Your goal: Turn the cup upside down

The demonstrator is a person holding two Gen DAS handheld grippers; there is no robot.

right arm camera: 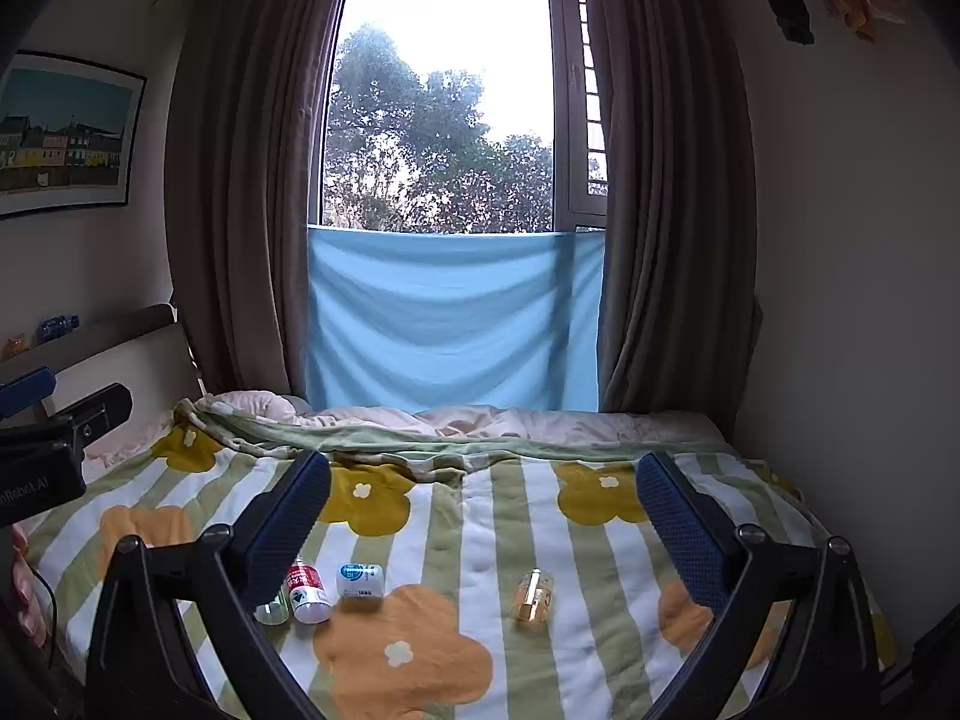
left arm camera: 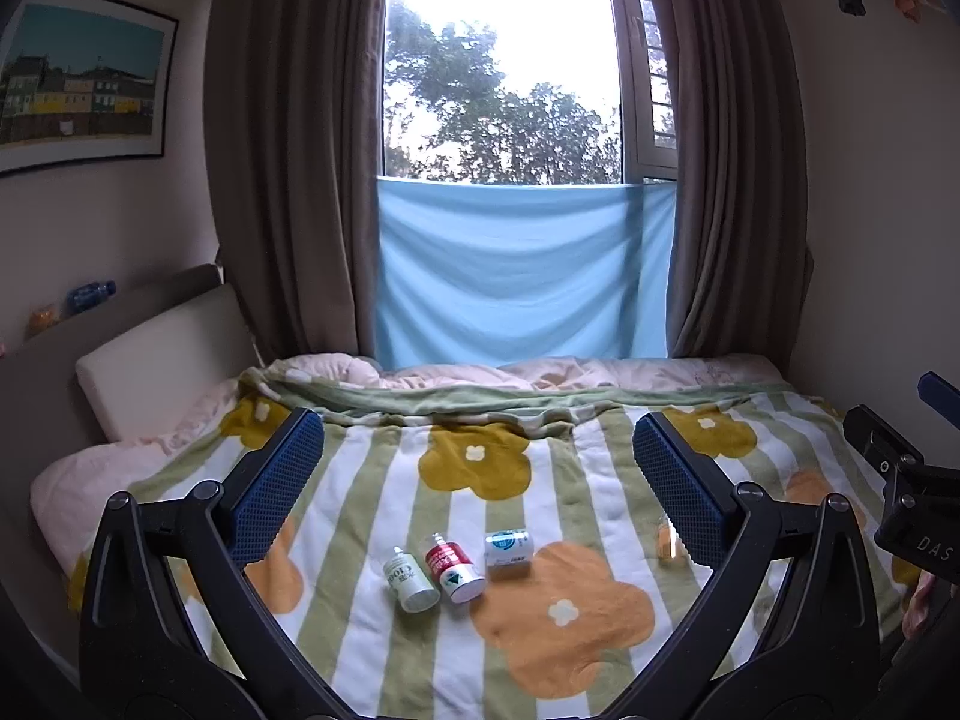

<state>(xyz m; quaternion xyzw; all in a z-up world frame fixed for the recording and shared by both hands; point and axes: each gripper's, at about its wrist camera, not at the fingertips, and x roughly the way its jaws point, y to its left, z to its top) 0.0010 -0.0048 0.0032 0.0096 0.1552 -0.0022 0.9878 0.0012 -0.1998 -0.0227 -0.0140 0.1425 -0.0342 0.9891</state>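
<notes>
A small clear cup with an amber tint (right arm camera: pixel 533 594) lies on its side on the flowered blanket (right arm camera: pixel 480 546). In the left wrist view the cup (left arm camera: pixel 667 539) shows partly behind the right finger. My left gripper (left arm camera: pixel 478 483) is open and empty, held above the blanket, with the cup at its right. My right gripper (right arm camera: pixel 483 531) is open and empty, above the blanket, with the cup between and beyond its fingers. Each gripper's body shows at the edge of the other's view.
Three small bottles lie on the blanket left of the cup: a white-green one (left arm camera: pixel 410 579), a red one (left arm camera: pixel 454 567) and a white-blue one (left arm camera: pixel 509 549). A pillow (left arm camera: pixel 162 360) and headboard are at the left. Curtains and a window stand behind the bed; a wall is at the right.
</notes>
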